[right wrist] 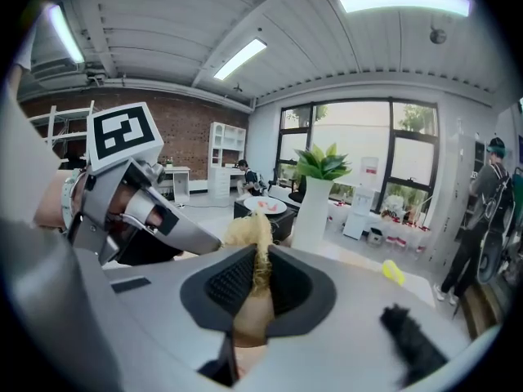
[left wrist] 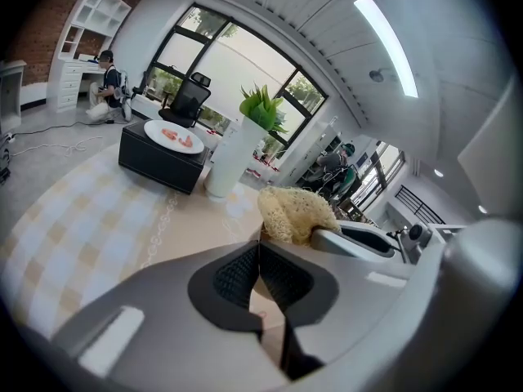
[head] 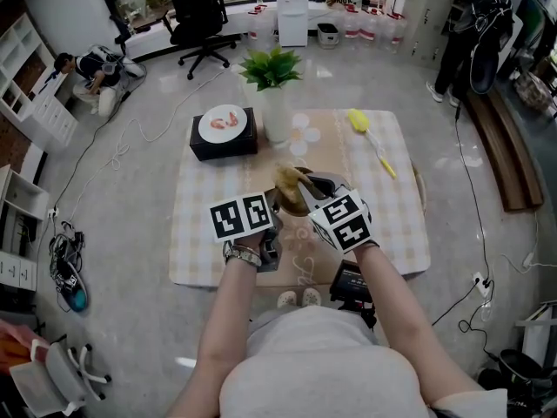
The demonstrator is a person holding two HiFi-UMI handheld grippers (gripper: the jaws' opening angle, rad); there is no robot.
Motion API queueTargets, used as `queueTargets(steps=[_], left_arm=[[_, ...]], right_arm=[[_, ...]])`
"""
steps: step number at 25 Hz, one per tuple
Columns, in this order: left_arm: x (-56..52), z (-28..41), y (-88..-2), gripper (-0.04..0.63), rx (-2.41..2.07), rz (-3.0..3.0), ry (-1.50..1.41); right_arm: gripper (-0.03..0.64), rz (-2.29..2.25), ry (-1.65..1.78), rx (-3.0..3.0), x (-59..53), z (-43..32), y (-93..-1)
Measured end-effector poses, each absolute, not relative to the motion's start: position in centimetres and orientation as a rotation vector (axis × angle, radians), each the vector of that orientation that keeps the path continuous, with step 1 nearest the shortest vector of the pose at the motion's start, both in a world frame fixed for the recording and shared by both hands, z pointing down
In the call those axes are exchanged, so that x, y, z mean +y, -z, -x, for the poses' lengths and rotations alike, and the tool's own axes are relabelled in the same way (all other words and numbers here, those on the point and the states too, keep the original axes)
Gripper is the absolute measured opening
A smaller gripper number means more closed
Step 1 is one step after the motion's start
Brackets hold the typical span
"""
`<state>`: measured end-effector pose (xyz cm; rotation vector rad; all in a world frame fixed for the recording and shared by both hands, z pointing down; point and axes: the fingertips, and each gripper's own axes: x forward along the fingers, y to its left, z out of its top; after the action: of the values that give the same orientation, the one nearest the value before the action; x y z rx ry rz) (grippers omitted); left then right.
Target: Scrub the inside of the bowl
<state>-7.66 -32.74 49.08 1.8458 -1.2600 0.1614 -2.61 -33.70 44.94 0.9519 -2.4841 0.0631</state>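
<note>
The left tool (left wrist: 260, 280), pressed together on what looks like the brown bowl's (head: 292, 204) thin rim, holds it above the worktop's (head: 396, 229) near edge. The right tool (right wrist: 255, 288) pinches a loofah pad (right wrist: 249, 231). Best to press the pad firmly inside and sweep in circles while the left tool braces.

Between the left claw (head: 273, 202) and the right claw (head: 305, 187), the bowl (head: 290, 204) showed only as a dark sliver under the sponge (head: 290, 181); the claws covered the rest. Food on the white plate (head: 224, 123), far left, was too small to tell. The person's arms hid part of the tabletop's (head: 392, 233) near edge.
</note>
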Motion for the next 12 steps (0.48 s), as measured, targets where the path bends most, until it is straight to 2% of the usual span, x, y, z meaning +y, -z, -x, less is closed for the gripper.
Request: queueTargets(steps=[12], left_arm=[[-33.0,8.0,-49.1,0.012,-1.253,-1.841,-0.144]], right_arm=[[0.043,-0.97,0.025,-2.358,-35.5,-0.2,-44.7]])
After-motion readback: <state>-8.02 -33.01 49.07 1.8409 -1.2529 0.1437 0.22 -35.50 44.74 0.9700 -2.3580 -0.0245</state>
